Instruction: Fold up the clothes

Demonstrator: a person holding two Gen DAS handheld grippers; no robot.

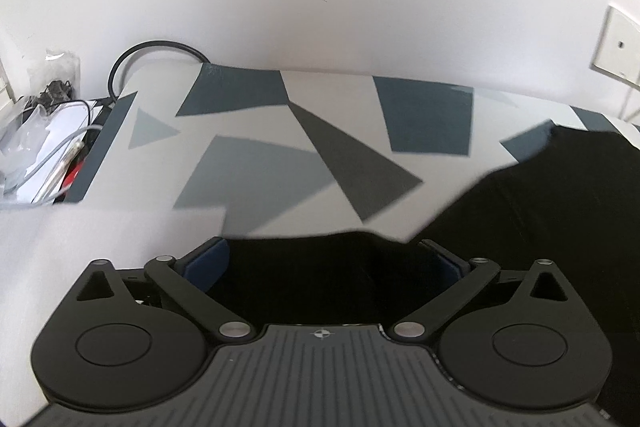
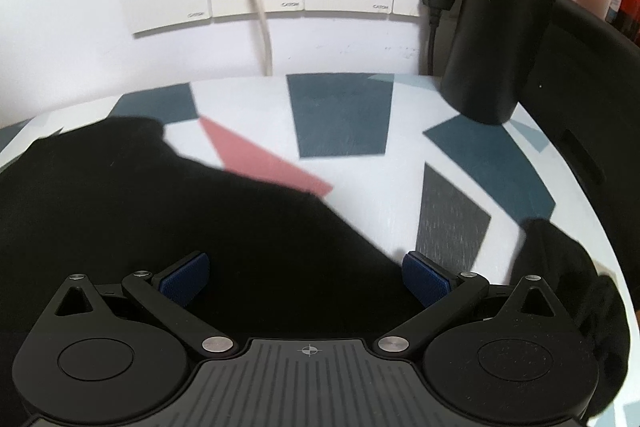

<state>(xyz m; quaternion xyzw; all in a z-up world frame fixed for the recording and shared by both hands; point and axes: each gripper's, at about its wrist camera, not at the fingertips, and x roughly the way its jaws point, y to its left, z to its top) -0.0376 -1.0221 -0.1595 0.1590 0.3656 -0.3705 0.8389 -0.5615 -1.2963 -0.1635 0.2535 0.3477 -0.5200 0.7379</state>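
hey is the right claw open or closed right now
Open. In the right wrist view the right claw has its blue pads spread wide apart, with the black garment lying between them, not pinched.

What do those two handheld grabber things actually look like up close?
Both match. The left gripper and right gripper have matte black bodies, a grey ribbed top plate with a small crosshair mark, round black discs at either side, and black link arms on silver pins. The fingertips carry textured dark blue pads. No cables, hands or sleeves show.

Right tongs (image 2: 305,277) spread wide over black garment (image 2: 160,211).
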